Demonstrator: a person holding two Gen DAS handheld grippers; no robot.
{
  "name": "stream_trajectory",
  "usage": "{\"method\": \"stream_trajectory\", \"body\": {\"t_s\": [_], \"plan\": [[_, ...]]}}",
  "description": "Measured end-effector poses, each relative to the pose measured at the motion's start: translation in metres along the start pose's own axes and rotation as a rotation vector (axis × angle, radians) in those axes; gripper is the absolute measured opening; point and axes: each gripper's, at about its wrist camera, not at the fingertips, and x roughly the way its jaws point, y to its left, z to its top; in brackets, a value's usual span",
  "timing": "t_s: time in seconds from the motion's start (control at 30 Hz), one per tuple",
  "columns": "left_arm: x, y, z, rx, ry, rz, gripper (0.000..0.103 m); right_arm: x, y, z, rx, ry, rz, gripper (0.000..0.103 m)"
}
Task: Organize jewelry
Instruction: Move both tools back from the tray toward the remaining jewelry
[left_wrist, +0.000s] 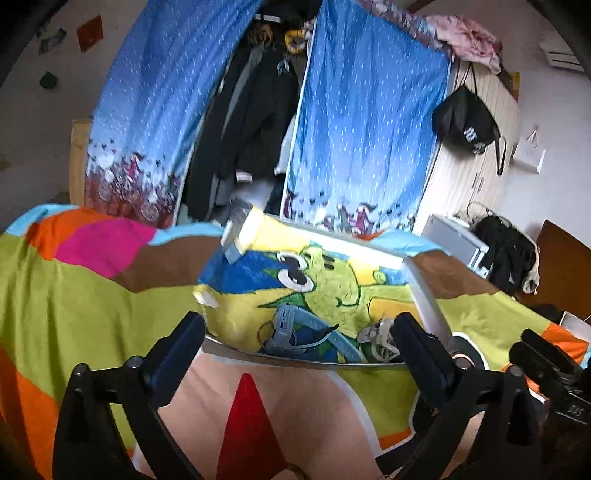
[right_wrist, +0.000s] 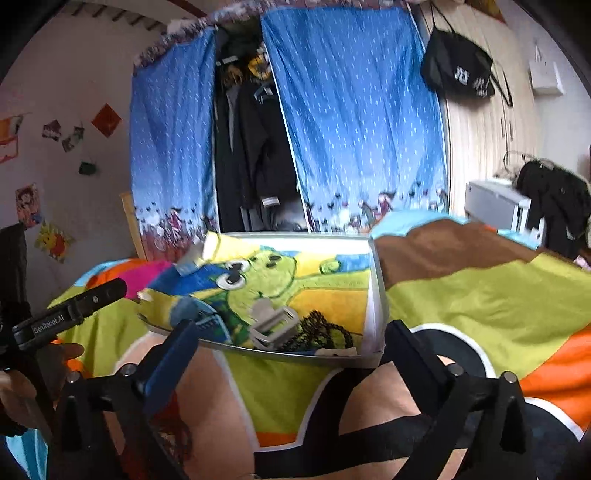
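Hovering w/ both claws spread, empty: left claw (left_wrist: 295, 332), right claw (right_wrist: 291, 343) flank tray (right_wrist: 376, 295) at 12, ready to sort black chain (right_wrist: 321, 332).

"GenRobot.AI" in white, printed along the black arm of the left gripper (right_wrist: 70, 314), seen from right wrist cam. Black bag (right_wrist: 458, 70) on wardrobe has white characters, too blurred to read. Nothing else legible.
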Motion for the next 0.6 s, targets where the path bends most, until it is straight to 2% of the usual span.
{"method": "stream_trajectory", "body": {"t_s": [0.2, 0.6], "plan": [[-0.048, -0.011, -0.006, 0.046, -0.028, 0.001, 0.101, -0.044, 0.021, -0.004, -0.020, -0.054, 0.017, 0.103], [-0.125, -0.025, -0.052, 0.091, -0.020, 0.008, 0.101, -0.112, 0.053, -0.037, -0.046, -0.088, 0.028, 0.103]]}}
